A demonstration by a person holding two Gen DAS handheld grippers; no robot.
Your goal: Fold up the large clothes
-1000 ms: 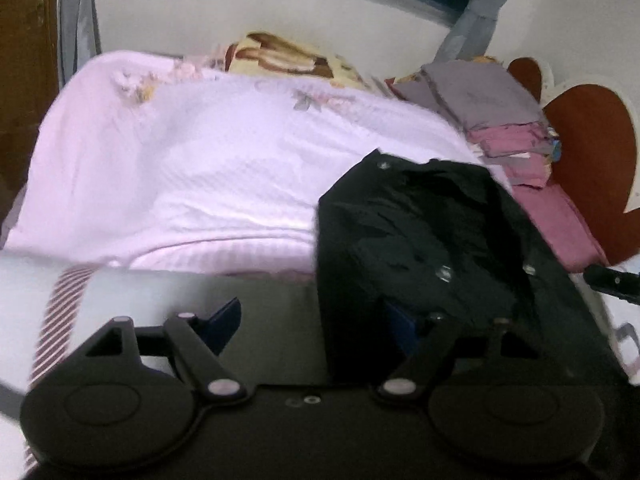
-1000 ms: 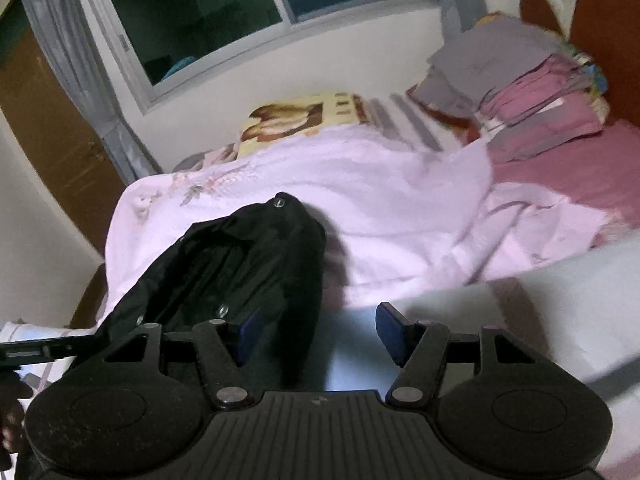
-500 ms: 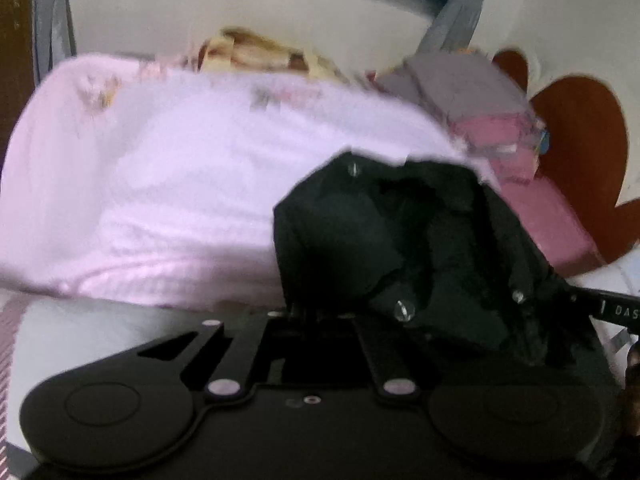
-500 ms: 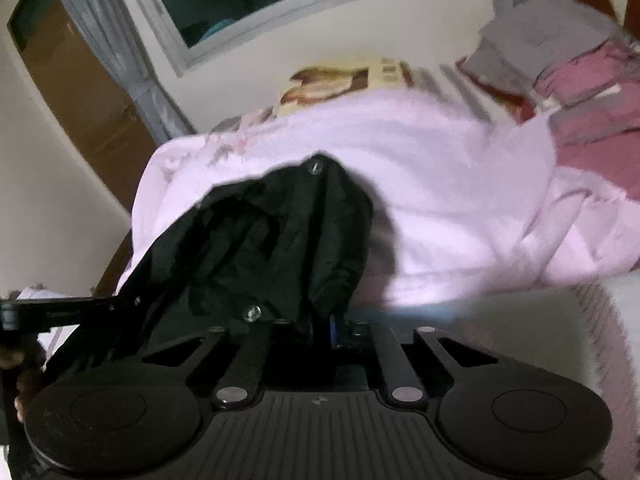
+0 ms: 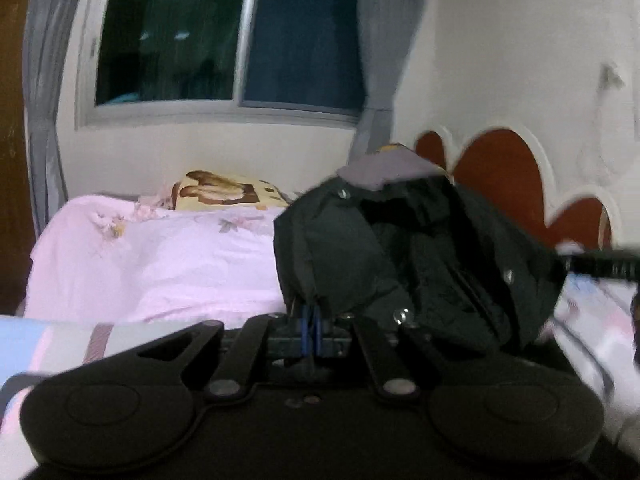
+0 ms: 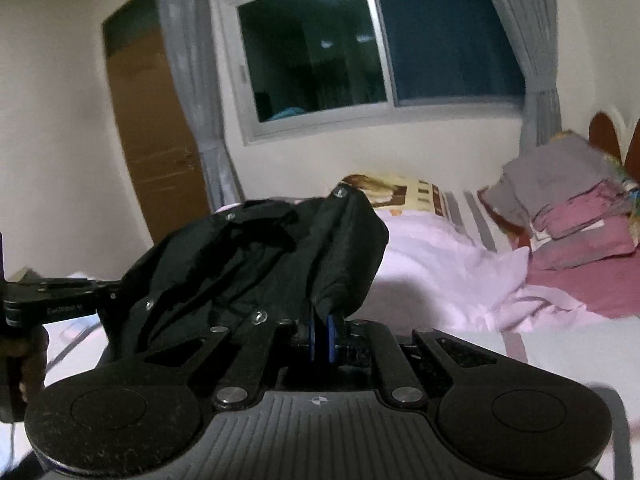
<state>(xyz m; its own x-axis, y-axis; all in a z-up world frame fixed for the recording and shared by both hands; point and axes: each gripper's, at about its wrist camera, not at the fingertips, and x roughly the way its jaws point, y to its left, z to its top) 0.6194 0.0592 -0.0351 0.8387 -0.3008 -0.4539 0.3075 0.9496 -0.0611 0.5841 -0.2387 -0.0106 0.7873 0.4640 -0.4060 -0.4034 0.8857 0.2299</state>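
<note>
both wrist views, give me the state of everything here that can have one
left gripper: shut on the black garment
right gripper: shut on the black garment
black garment: crumpled, lifted off the bed, held at two edges
pink blanket: spread over the bed, rumpled
stack of clothes: folded, piled by the headboard
window: shut, dark outside
curtains: drawn aside
door: shut

Black jacket (image 5: 420, 256) w/ silver snap buttons — crumpled, bunched, lifted off the bed, hanging slack btwn two pinched edges, collar side up, folds sagging toward the middle.
</note>
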